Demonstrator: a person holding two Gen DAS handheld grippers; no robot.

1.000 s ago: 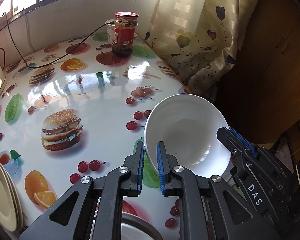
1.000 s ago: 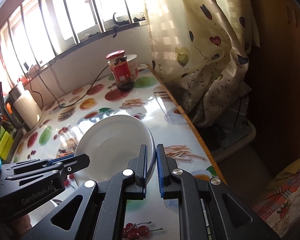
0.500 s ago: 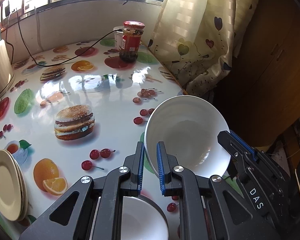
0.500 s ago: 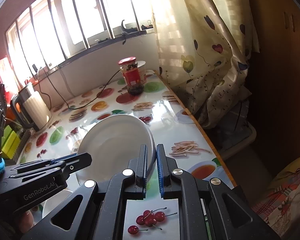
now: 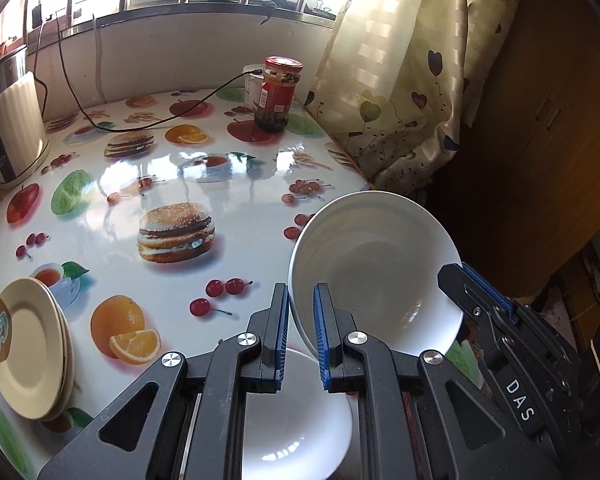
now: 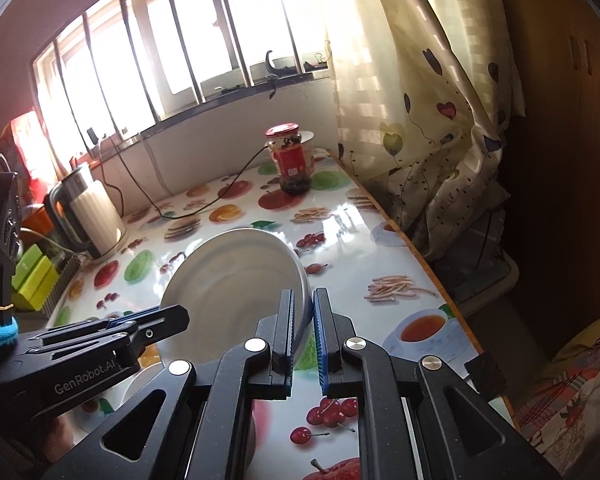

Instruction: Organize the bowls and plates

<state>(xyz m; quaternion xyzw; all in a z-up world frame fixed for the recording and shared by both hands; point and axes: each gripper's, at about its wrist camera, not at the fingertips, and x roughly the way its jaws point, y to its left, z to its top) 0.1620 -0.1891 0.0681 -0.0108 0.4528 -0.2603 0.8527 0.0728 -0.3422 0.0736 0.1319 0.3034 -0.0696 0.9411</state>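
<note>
A white bowl is held tilted in the air above the table's near right corner. My left gripper is shut on its left rim. My right gripper is shut on its opposite rim; the bowl also shows in the right wrist view. The right gripper also shows in the left wrist view. A second white bowl sits on the table right below my left gripper. A stack of cream plates lies at the table's near left.
The table has a glossy fruit-and-burger print cloth. A red-lidded jar stands at the far right, a kettle at the far left, a black cable between them. A curtain hangs beyond the table's right edge.
Both grippers have lifted and drawn back toward the near edge with the bowl. The lower white bowl and the plate stack have come further into view.
</note>
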